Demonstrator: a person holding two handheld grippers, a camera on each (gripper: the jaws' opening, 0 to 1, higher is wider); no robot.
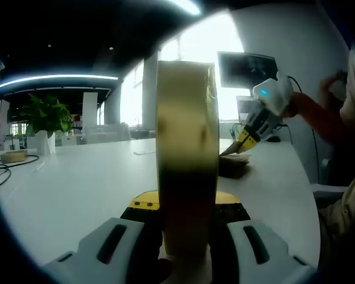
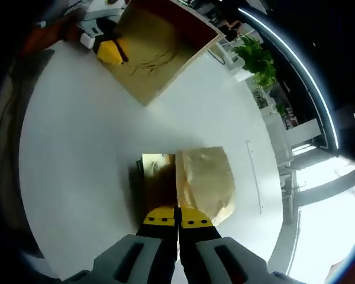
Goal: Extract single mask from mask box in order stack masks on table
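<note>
A tan mask box (image 1: 186, 136) stands edge-on between the jaws of my left gripper (image 1: 186, 204), which is shut on it just above the white table (image 1: 71, 189). The right gripper view has the same box (image 2: 157, 50) at the top, held by the left gripper (image 2: 109, 50). My right gripper (image 2: 177, 220) has its yellow tips pressed together on the near edge of a pale wrapped mask (image 2: 206, 177). That mask lies partly over a darker pile of masks (image 2: 152, 177) on the table. From the left gripper view, the right gripper (image 1: 244, 141) points down at this low pile (image 1: 235, 164).
A potted plant (image 1: 47, 115) and a cable with a small roll (image 1: 13, 157) sit at the table's far left. A monitor (image 1: 247, 70) stands behind the pile. A person's orange sleeve (image 1: 310, 112) is at the right. The table edge curves near the plant (image 2: 257, 59).
</note>
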